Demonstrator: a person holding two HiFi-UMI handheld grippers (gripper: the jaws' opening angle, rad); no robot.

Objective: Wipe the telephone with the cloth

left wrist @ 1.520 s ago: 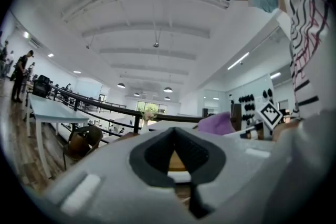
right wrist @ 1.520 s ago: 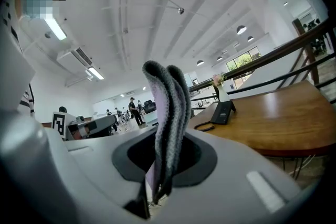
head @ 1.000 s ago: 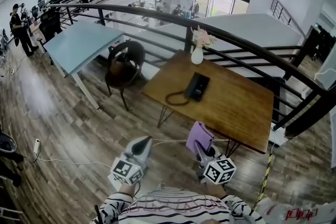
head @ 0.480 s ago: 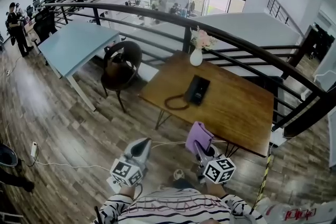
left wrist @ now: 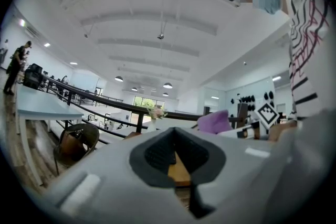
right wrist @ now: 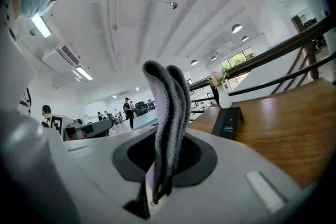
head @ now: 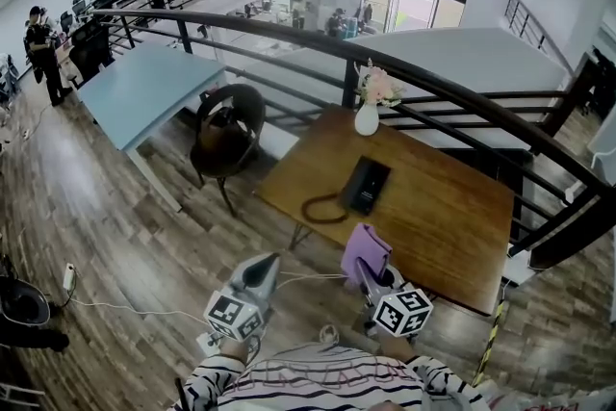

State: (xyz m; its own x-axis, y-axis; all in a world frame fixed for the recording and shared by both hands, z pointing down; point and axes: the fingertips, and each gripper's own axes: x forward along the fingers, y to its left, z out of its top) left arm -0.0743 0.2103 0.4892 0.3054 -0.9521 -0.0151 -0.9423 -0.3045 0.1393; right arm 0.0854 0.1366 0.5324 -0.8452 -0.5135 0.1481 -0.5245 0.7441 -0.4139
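With the right gripper (head: 371, 276) clamped on the folded cloth (head: 365, 248) and the left gripper (head: 264, 265) closed and empty, an unbraced wipe could slide the telephone (head: 367, 185), lying on the table (head: 452, 207), or snag its cord (head: 320, 210).

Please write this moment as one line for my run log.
phase: before wiping | right tongs: shut on cloth | left tongs: shut, empty | telephone: on table, untouched
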